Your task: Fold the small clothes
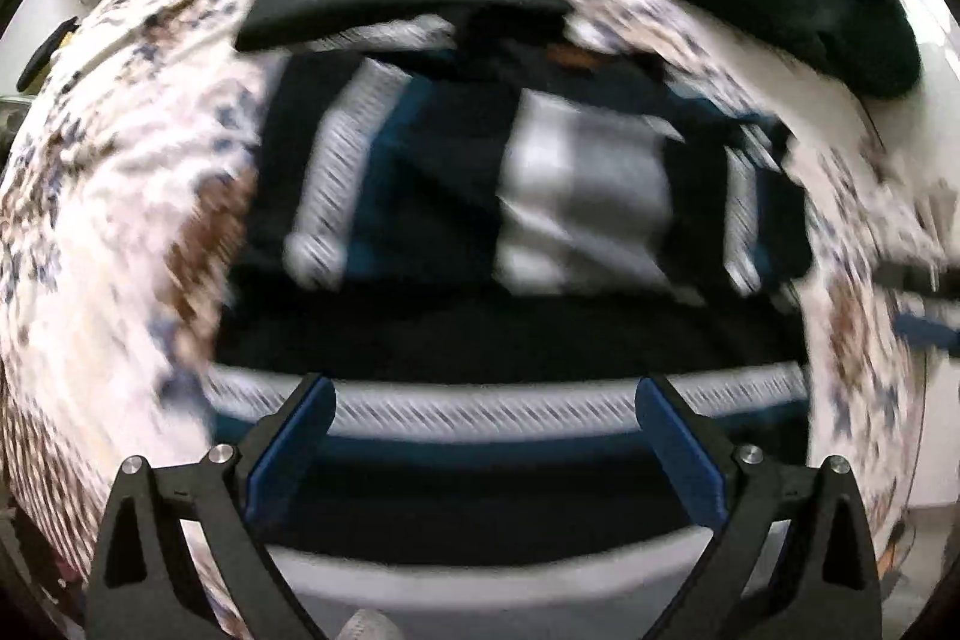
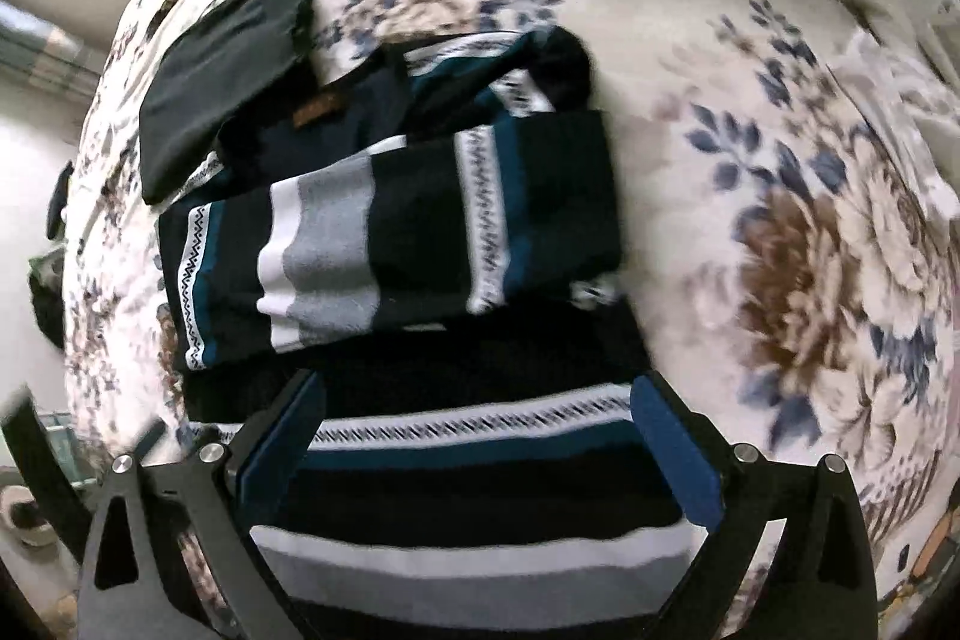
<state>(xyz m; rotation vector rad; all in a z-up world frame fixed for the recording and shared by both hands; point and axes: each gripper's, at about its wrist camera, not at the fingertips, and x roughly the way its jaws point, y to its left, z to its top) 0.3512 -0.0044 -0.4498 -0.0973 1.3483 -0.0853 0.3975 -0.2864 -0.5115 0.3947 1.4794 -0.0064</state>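
On floral bed (image 2: pixel 690 58), striped sweater (image 2: pixel 384 232) laid flat, part folded so next fold can be made. Left claw (image 1: pixel 485 451) and right claw (image 2: pixel 477 451) held wide, empty, over near hem, likely for grasp. Folded black garment (image 2: pixel 222 76) set aside beyond.

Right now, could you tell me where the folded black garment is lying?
In the right wrist view the folded black garment lies upper left on the floral bedspread, just beyond the striped sweater.

Striped garment (image 2: pixel 390 232) on floral bedspread (image 2: pixel 750 160)
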